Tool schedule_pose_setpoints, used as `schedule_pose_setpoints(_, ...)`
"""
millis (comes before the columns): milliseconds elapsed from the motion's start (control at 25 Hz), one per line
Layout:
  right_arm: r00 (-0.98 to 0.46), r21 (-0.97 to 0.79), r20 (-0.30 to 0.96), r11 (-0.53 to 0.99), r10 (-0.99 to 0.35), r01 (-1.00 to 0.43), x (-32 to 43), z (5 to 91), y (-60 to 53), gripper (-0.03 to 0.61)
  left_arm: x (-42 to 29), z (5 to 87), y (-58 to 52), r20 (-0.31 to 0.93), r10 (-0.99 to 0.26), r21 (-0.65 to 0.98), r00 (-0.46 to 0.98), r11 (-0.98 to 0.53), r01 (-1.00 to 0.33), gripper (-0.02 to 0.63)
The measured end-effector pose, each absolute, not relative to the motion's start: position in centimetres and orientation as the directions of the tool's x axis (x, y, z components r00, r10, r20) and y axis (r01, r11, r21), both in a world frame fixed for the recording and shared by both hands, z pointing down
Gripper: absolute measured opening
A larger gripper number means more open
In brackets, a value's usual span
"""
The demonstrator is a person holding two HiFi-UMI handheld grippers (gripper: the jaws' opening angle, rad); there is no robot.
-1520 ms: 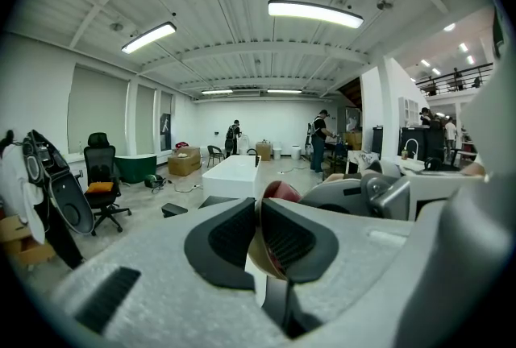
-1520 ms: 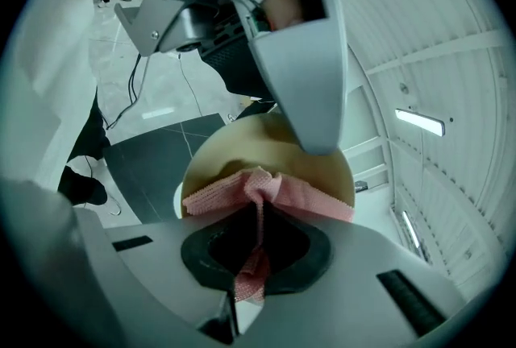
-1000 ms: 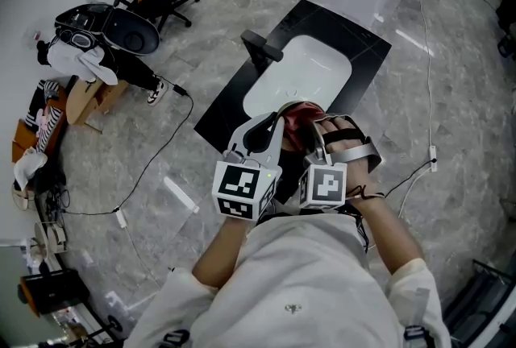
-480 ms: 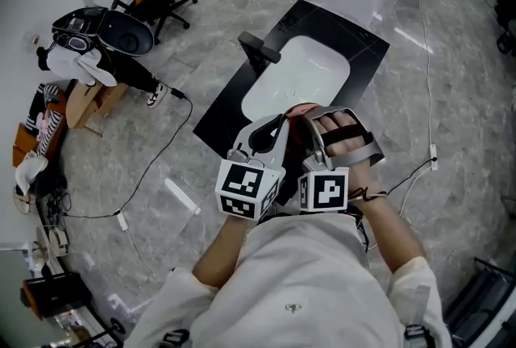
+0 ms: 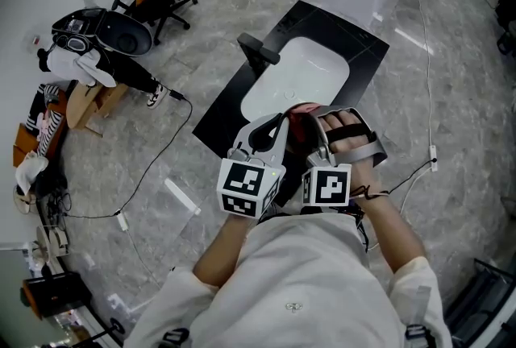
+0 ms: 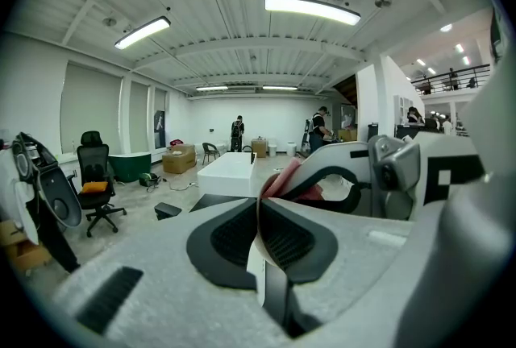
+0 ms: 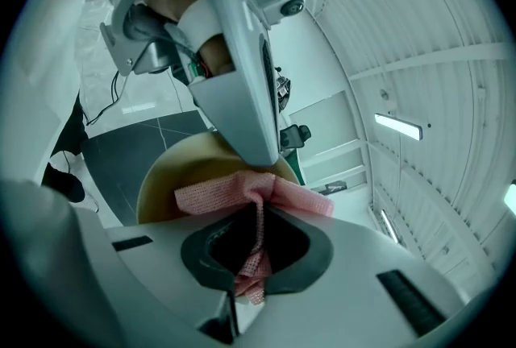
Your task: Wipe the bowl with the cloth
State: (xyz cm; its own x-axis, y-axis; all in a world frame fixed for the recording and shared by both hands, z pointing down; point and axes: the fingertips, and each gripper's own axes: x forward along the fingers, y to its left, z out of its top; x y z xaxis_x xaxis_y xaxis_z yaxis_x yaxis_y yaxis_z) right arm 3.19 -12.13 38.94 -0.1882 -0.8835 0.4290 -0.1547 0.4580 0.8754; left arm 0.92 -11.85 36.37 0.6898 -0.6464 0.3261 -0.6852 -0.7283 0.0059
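My left claw (image 6: pixel 260 213) pinches the rim of the bowl (image 7: pixel 169 177), which looks hard and slippery. My right claw (image 7: pixel 256 246) squeezes the soft, light cloth (image 7: pixel 234 195) at its middle.

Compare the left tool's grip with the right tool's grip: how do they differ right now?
The left tool is shut on the thin rim of the bowl; the right tool is shut on the pink cloth. The left tool pinches a stiff pale edge, seen edge-on; the right tool's cloth is soft, bunching and spilling out on both sides. Shared: both are closed on something, and they sit close together.
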Motion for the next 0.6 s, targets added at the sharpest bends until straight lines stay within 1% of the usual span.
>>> schedule_pose_setpoints(200,-0.145,0.852,0.473,0.493,-0.869,-0.177,4.4,40.6,-11.6,0.017,1.1,36.6,-11.9,0.325,-0.653,0.005,0.684,-0.722,-0.692,0.025)
schedule_pose_setpoints(360,-0.142,0.810,0.529,0.548,-0.837,-0.210,4.4,42.3,-10.9,0.017,1.3,36.4,-11.9,0.316,-0.657,0.009,0.685,-0.720,-0.694,0.025)
schedule_pose_setpoints(440,-0.182,0.761,0.572,0.600,-0.800,-0.247,3.8,43.2,-10.2,0.017,1.6,36.7,-11.9,0.319,-0.654,0.006,0.685,-0.722,-0.692,0.025)
schedule_pose_setpoints(600,-0.342,0.612,0.628,0.715,-0.699,-0.338,2.1,44.4,-8.6,0.017,1.9,37.9,-12.0,0.350,-0.650,-0.003,0.675,-0.721,-0.693,0.025)
